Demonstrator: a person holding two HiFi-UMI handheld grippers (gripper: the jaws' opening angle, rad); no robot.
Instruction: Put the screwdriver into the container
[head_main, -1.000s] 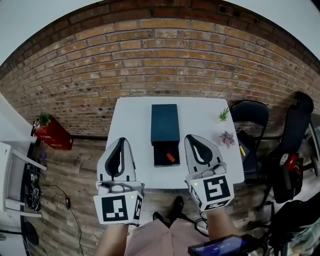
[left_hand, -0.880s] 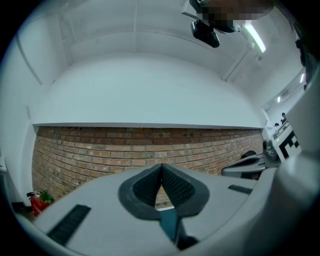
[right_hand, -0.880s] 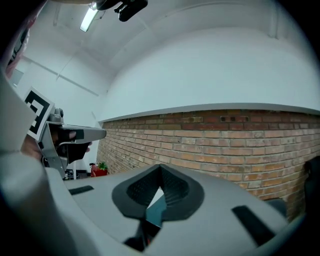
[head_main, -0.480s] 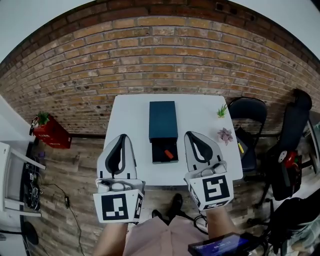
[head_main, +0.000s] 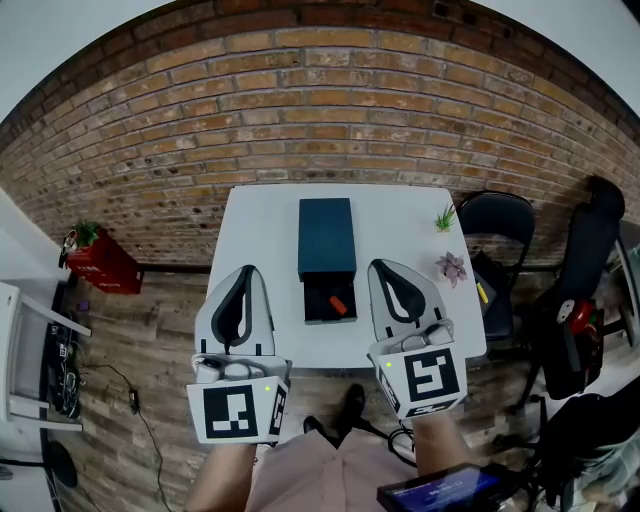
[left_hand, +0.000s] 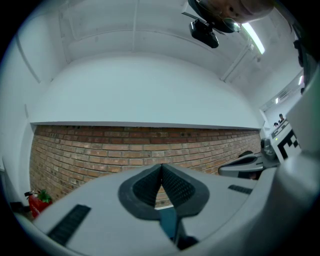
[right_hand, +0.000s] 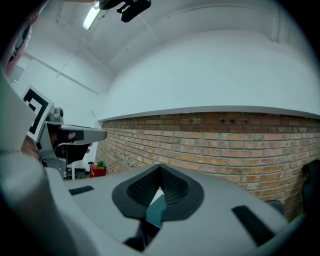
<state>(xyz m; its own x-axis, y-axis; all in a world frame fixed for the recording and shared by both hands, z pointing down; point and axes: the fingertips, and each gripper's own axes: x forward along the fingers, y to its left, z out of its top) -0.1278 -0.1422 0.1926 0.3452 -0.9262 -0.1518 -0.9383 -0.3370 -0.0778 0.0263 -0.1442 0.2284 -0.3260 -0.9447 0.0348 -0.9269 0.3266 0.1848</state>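
A dark teal container stands in the middle of the white table, with its drawer pulled out toward me. An orange-red screwdriver lies inside the open drawer. My left gripper hovers over the table's front left, beside the drawer, shut and empty. My right gripper is held to the right of the drawer, also shut with nothing in it. In the left gripper view the left gripper points at the brick wall. In the right gripper view the right gripper does the same.
Two small potted plants stand on the table's right side. A black chair is right of the table, and a red box sits on the wooden floor at left. A brick wall runs behind the table.
The table sits slightly higher in the head view than a second ago. Both grippers stay shut and almost where they were.
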